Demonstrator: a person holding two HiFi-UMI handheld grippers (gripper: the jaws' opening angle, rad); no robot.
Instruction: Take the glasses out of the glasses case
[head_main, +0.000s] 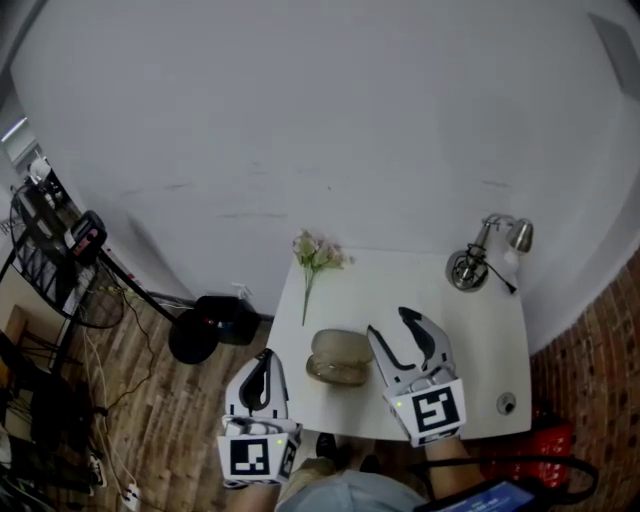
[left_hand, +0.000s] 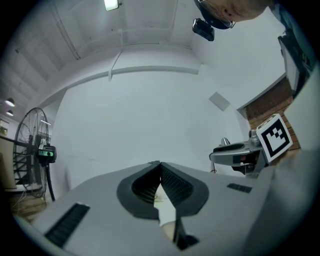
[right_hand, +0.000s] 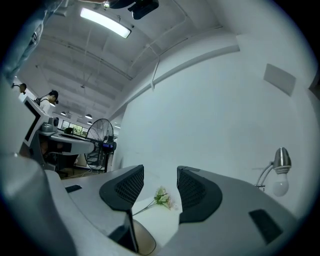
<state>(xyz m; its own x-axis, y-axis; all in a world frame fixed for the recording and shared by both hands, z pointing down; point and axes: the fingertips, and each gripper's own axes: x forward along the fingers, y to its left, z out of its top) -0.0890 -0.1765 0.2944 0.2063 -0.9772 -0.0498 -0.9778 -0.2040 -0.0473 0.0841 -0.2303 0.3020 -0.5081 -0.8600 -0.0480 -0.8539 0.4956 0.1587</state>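
Observation:
A tan oval glasses case (head_main: 340, 357) lies near the front edge of the white table (head_main: 400, 285), and its lid looks closed. No glasses show. My left gripper (head_main: 265, 362) hovers just left of the case, off the table's left edge, its jaws shut with nothing between them (left_hand: 160, 165). My right gripper (head_main: 392, 326) hangs just right of the case with its jaws open and empty (right_hand: 160, 179). In the right gripper view a rim of the case (right_hand: 143, 243) shows low between the jaws.
A pink flower sprig (head_main: 316, 256) lies at the table's back left, also seen ahead as the sprig (right_hand: 161, 198). A silver desk lamp (head_main: 486, 256) stands at the back right. A small round knob (head_main: 507, 403) sits front right. A fan base (head_main: 203, 327) and cables are on the floor left.

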